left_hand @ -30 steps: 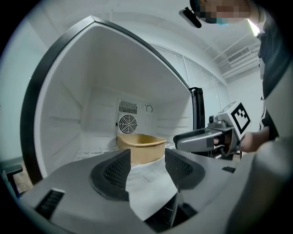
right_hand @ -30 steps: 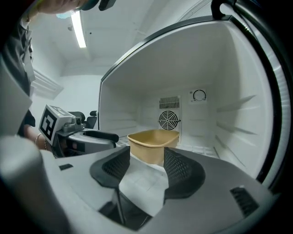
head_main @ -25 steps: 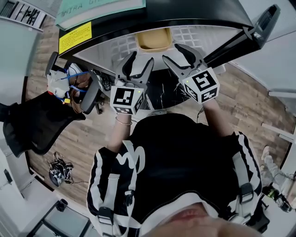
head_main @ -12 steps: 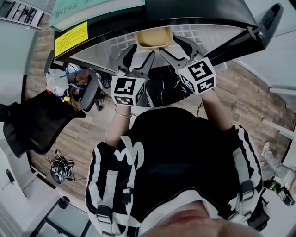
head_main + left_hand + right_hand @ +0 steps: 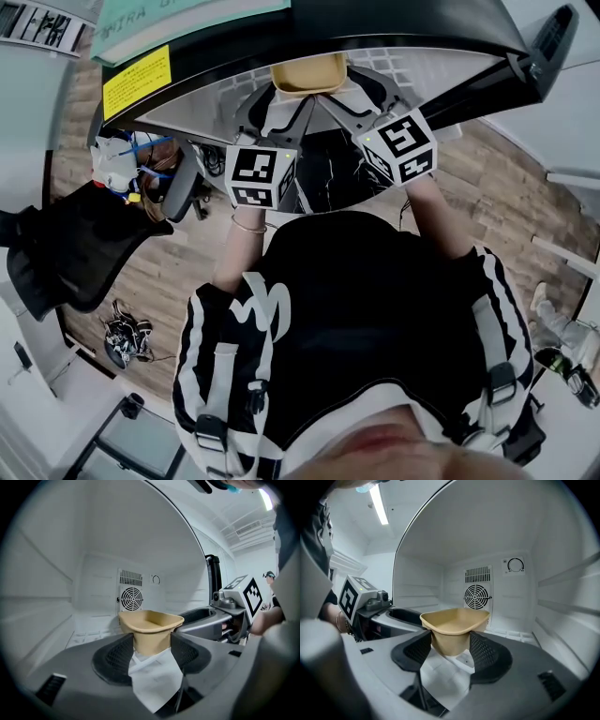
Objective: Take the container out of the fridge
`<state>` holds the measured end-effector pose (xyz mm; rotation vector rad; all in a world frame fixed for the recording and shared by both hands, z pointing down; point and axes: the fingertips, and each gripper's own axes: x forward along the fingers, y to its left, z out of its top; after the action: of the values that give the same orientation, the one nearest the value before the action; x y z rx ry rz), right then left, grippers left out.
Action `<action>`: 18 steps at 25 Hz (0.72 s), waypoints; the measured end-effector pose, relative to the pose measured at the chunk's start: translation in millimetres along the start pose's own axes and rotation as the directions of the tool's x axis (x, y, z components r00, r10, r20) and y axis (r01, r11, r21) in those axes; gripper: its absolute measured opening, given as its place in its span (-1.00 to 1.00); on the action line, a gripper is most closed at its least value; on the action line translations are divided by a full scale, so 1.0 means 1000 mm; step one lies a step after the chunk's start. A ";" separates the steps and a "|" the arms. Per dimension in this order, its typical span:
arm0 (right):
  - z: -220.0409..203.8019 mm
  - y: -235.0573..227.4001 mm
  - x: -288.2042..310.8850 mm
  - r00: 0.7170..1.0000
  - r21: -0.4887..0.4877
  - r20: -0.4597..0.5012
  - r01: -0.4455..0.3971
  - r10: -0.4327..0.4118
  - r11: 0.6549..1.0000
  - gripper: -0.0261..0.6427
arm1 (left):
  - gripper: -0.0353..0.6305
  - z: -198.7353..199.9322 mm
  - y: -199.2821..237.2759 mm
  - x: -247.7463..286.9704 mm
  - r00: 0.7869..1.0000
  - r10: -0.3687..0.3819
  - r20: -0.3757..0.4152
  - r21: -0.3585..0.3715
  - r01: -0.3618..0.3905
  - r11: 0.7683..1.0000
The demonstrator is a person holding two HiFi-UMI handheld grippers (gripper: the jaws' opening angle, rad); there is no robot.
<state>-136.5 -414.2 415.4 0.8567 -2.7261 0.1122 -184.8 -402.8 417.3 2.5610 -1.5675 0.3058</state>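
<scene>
A tan, open-topped container [image 5: 307, 73] stands on the white shelf inside the open fridge. My left gripper [image 5: 277, 106] reaches in from the left front and my right gripper [image 5: 349, 94] from the right front, their tips close to its near edge. In the left gripper view the container [image 5: 151, 627] shows between the spread pads of the left gripper [image 5: 151, 653]. In the right gripper view the container [image 5: 454, 625] shows between the pads of the right gripper [image 5: 450, 651], whose jaws have just been opening. I see no pad pressing on it.
The fridge's back wall carries a round fan grille [image 5: 131, 598] and a dial [image 5: 515, 565]. Its black door [image 5: 525, 47] swings open at the right. A yellow sticker [image 5: 136, 80] marks the fridge top. A black office chair [image 5: 84, 244] stands on the wood floor at the left.
Both grippers have moved forward into the fridge. Their tips, short of the container before, now reach its near edge. The container has not moved.
</scene>
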 end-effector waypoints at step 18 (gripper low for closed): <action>0.013 0.008 -0.013 0.996 -0.002 0.088 0.014 -0.013 1.000 -0.20 | -0.21 0.012 -0.006 -0.015 0.998 0.030 0.046 0.005 -0.030 1.000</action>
<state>-133.7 -402.4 399.4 0.8998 -2.8008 0.0697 -184.7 -389.4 402.3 2.5687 -1.6242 0.2568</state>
